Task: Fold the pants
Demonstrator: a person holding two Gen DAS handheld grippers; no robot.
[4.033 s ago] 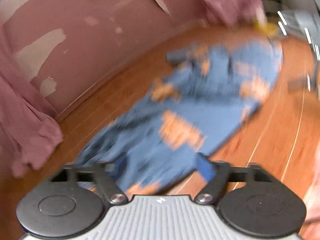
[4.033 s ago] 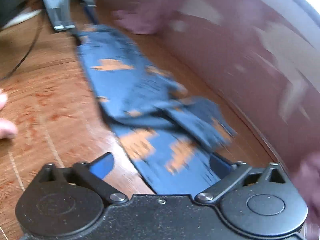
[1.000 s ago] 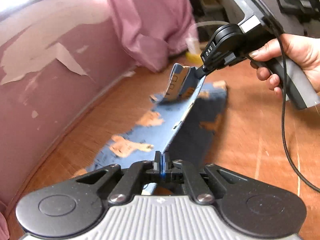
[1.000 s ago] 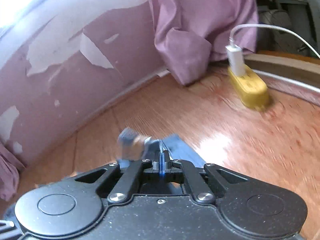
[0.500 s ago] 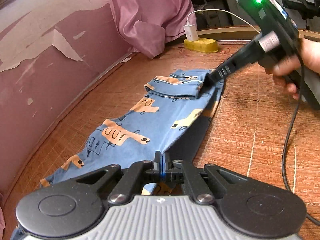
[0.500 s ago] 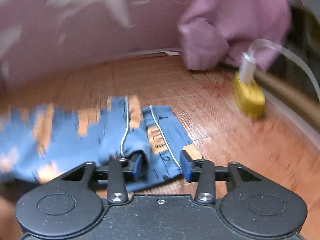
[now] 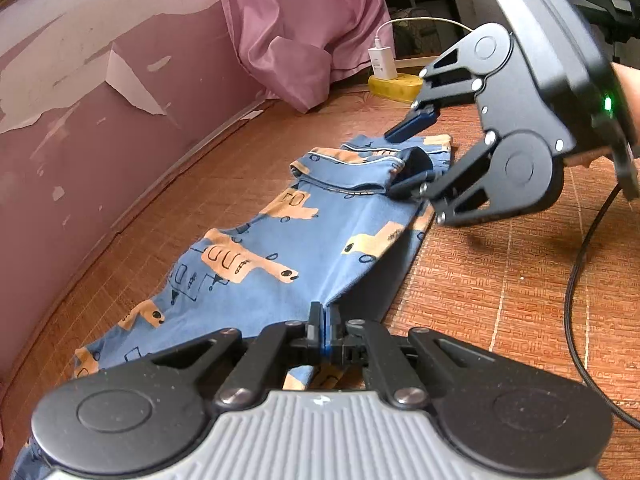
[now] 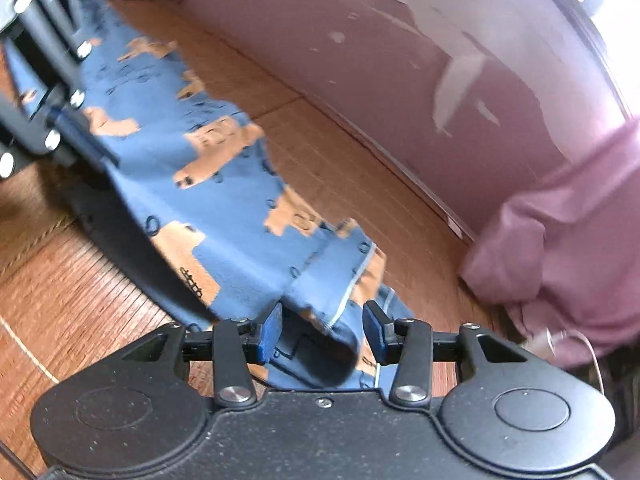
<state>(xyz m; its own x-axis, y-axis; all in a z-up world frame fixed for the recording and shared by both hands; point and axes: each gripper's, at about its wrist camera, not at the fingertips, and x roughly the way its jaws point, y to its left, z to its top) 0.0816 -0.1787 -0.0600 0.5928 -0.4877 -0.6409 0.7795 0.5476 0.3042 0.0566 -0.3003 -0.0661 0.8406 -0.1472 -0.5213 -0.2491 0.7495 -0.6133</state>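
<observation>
Though no lettering is readable, the blue cotton pants printed with orange trucks [image 7: 280, 248] lie stretched along the woven reddish floor mat [image 7: 500, 280] beside the peeling pink wall [image 7: 100, 100]; the left gripper [image 7: 325, 330] pinches their near edge, the right gripper [image 8: 322, 330] gapes over the folded white-piped cuff

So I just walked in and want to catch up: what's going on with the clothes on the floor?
A person is folding blue patterned pants on the wooden floor, using two hand-held grippers. The left hand-held gripper is shut on the fabric edge at one end. The right hand-held gripper is open around the other end, where the fabric is doubled over. The pants lie lengthwise along the pink wall.
</observation>
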